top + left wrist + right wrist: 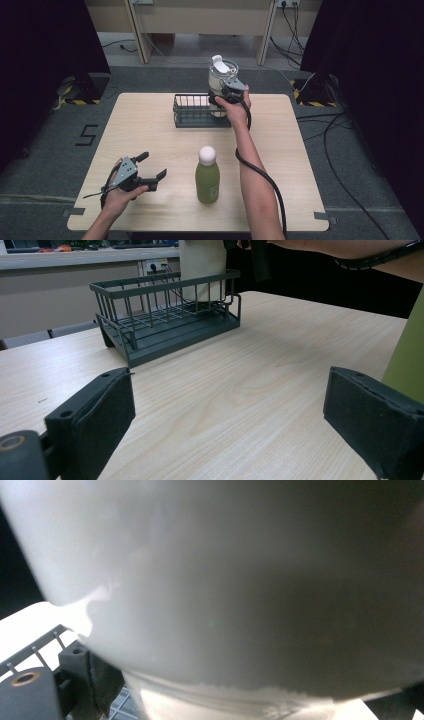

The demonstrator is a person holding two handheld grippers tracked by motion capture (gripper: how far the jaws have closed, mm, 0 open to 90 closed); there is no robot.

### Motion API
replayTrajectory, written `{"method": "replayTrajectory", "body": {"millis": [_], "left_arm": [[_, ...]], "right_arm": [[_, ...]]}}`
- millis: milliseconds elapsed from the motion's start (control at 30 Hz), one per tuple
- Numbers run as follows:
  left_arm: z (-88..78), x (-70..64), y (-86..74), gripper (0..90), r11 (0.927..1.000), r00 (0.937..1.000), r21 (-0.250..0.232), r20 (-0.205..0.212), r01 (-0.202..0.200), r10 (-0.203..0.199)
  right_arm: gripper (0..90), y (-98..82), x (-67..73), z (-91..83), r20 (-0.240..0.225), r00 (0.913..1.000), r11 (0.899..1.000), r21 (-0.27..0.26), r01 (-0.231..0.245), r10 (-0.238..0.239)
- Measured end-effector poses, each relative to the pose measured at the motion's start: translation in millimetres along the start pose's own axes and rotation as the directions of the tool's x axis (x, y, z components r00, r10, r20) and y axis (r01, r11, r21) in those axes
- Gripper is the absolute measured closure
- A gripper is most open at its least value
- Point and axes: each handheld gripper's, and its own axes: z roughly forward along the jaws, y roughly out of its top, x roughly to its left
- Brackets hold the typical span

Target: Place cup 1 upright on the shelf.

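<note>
— At the far edge of the table, what is the right gripper doing?

— Its jaws are closed against the side of a white, round plastic tumbler with a flip lid. From the high view the tumbler stands upright at the right end of the dark wire basket with a solid base; whether its foot sits on the basket floor or hangs just above it I cannot tell. In the right gripper view the tumbler's pale wall is pressed right up to the camera, with one black pad against it at lower left and a few basket wires beside it.

— And the left one?

— The left gripper is low over the near left part of the light wooden table, held in the person's left hand. Its jaws stand well apart with nothing between them; in the left gripper view the two black pads frame bare tabletop.

— What lies around them?

— A green bottle with a rounded white cap stands upright near the front middle of the table, between the two forearms, just right of the left gripper. The basket sits well beyond it, toward the far edge, with the tumbler at its far right corner
</note>
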Motion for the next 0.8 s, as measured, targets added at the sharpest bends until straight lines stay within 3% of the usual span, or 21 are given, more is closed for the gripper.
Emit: {"method": "replayTrajectory", "body": {"millis": [800], "left_arm": [[-0.5, -0.8, 0.3, 5.5, 1.0, 1.0, 0.002, 0.002, -0.007, 0.007]], "right_arm": [[9.2, -7.1, 2.1, 2.9, 0.002, 1.0, 1.0, -0.009, 0.003, -0.003]]}}
